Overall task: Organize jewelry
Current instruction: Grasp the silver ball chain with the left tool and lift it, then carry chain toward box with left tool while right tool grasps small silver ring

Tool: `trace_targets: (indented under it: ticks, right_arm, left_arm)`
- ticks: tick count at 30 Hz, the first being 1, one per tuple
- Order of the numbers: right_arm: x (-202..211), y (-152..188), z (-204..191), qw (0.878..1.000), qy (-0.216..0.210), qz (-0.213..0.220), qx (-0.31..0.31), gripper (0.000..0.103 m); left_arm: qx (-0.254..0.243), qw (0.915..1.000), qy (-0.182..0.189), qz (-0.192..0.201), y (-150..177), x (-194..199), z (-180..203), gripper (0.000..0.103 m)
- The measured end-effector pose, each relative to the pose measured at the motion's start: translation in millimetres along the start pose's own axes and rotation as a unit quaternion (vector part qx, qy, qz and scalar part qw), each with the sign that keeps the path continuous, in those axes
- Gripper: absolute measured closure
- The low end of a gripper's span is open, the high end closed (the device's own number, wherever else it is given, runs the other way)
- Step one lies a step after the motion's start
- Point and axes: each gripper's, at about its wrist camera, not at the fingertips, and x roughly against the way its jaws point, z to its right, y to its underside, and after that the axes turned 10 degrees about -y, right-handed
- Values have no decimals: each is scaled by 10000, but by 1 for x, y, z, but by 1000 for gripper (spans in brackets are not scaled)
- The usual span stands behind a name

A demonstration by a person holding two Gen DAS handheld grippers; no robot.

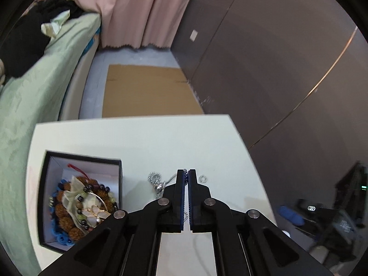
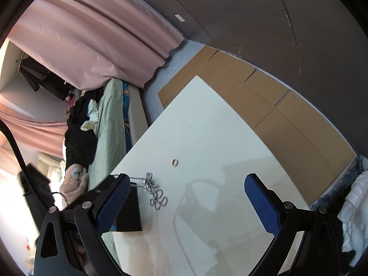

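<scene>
My left gripper [image 1: 186, 172] is shut on a thin silver bead chain [image 1: 154, 177]. A bit of chain shows between the blue pads at the tips and again hanging below them. The rest of the chain, with a small pendant [image 1: 159, 186], lies on the white table [image 1: 142, 142]. A small ring [image 1: 203, 178] rests just right of the fingertips. An open black box [image 1: 47, 184] at the left holds bead bracelets and other jewelry. My right gripper [image 2: 187, 177] is open above the table, holding nothing, with the chain [image 2: 158, 200] and ring [image 2: 175, 162] between its fingers.
A bed with green bedding [image 1: 34, 96] runs along the table's left side. Flat cardboard [image 1: 147, 89] lies on the floor beyond the far edge, under a pink curtain [image 1: 138, 11]. A dark wardrobe [image 1: 276, 69] stands on the right. The black box [image 2: 128, 209] sits behind my right gripper's left finger.
</scene>
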Motion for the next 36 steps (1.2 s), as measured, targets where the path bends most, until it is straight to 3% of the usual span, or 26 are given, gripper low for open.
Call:
trace_targets:
  ticks: [8, 10, 19, 30, 36]
  right_arm:
    - [-25, -4, -7, 9997, -134, -170, 63, 6]
    - [-33, -4, -12, 9995, -122, -252, 158, 18]
    - [-73, 0, -21, 9967, 50, -703, 407, 54]
    - [-109, 5, -20, 9951, 253, -921, 236, 64]
    - [-118, 8, -30, 9922, 755, -832, 542, 72]
  left_arm:
    - [2, 9986, 125, 513, -22, 57, -6, 101]
    - [-32, 9979, 110, 634, -29, 70, -7, 101]
    - [-105, 9942, -79, 1063, -52, 123, -20, 101]
    - [-56, 9884, -198, 1504, -68, 186, -41, 101]
    - [-59, 9846, -297, 1721, -79, 214, -48, 101]
